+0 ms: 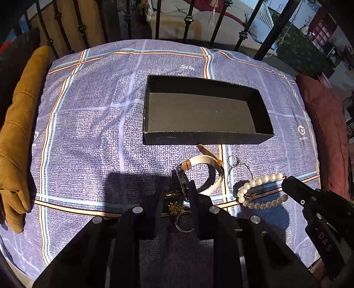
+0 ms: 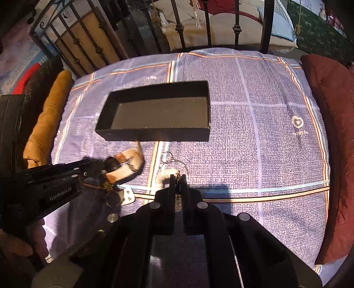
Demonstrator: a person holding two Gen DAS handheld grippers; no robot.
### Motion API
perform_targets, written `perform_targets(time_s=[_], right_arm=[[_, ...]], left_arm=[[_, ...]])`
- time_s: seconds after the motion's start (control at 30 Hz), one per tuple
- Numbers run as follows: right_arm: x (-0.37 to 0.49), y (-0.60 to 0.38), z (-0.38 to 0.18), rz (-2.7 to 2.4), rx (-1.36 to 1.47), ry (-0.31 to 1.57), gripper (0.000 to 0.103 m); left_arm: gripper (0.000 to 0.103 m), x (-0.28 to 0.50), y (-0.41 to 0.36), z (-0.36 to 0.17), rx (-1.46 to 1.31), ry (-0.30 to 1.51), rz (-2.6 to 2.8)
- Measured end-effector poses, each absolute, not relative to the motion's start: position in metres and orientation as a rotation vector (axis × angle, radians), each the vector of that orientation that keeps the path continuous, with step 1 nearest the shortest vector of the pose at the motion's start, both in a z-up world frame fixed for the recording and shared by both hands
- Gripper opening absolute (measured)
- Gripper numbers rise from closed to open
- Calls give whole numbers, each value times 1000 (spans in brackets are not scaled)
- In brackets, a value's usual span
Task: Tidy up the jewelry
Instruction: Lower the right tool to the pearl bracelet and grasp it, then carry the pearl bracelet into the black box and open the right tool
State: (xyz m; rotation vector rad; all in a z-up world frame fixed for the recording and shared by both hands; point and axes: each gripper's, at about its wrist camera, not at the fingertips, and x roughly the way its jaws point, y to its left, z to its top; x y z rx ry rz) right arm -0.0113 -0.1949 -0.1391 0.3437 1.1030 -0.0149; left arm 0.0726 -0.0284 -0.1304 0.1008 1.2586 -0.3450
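An open black box [image 1: 199, 110] stands empty on the blue plaid cloth [image 1: 93, 133]; it also shows in the right wrist view [image 2: 159, 113]. In front of it lie a cream-strapped watch [image 1: 205, 161], wire hoops [image 1: 239, 168] and a pearl bracelet [image 1: 256, 183]. My left gripper [image 1: 176, 195] is open around small gold pieces [image 1: 174, 207] and a metal ring [image 1: 184, 222], beside the watch's dark face. My right gripper [image 2: 178, 179] is shut on the pearl bracelet's gold end [image 2: 178, 177], low over the cloth.
A mustard cushion [image 1: 20, 133] lies along the left edge and a dark red cushion [image 1: 325, 133] along the right. A black iron railing [image 1: 188, 20] stands behind the cloth.
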Motion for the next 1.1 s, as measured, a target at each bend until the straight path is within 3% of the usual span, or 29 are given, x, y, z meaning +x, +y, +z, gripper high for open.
perform_targets(time_s=[0.2, 0.37, 1.1], right_arm=[[-14, -190, -118, 1, 336, 1071, 5], [-21, -187, -98, -2, 320, 1039, 5], [26, -201, -49, -25, 301, 928, 5]], left_arm=[[21, 71, -30, -109, 103, 1238, -362], [8, 69, -36, -97, 93, 1229, -392], [1, 104, -55, -66, 127, 1190, -398]])
